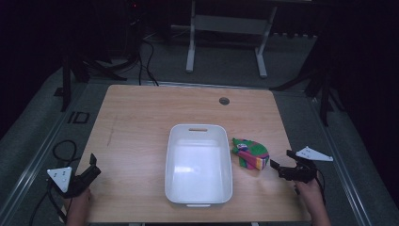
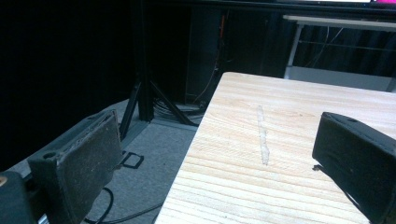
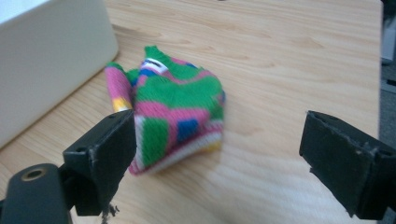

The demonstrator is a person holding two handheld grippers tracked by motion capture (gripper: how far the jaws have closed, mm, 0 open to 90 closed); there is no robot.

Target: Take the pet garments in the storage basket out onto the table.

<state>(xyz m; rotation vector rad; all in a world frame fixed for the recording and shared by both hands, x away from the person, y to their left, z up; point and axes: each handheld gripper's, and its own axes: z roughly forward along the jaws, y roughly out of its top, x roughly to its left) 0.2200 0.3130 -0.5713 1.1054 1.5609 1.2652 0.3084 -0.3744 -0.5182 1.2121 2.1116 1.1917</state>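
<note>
A crumpled sock (image 1: pixel 250 153) in green, pink, blue and yellow lies on the wooden table just right of a white rectangular tub (image 1: pixel 199 162). My right gripper (image 1: pixel 281 164) is open, a short way right of the sock and pointing at it. In the right gripper view the sock (image 3: pixel 175 112) lies ahead between the spread jaws, with the tub's wall (image 3: pixel 51 60) at the left. My left gripper (image 1: pixel 93 166) is open at the table's near left edge, holding nothing. In the left gripper view its jaws frame the table's left edge (image 2: pixel 205 126).
The tub is empty and stands in the middle of the table (image 1: pixel 136 122). A round cable hole (image 1: pixel 224 100) sits near the far edge. Black stands and cables (image 1: pixel 146 56) and a white frame (image 1: pixel 226 28) are on the floor beyond. A pale streak (image 2: pixel 263 135) marks the tabletop.
</note>
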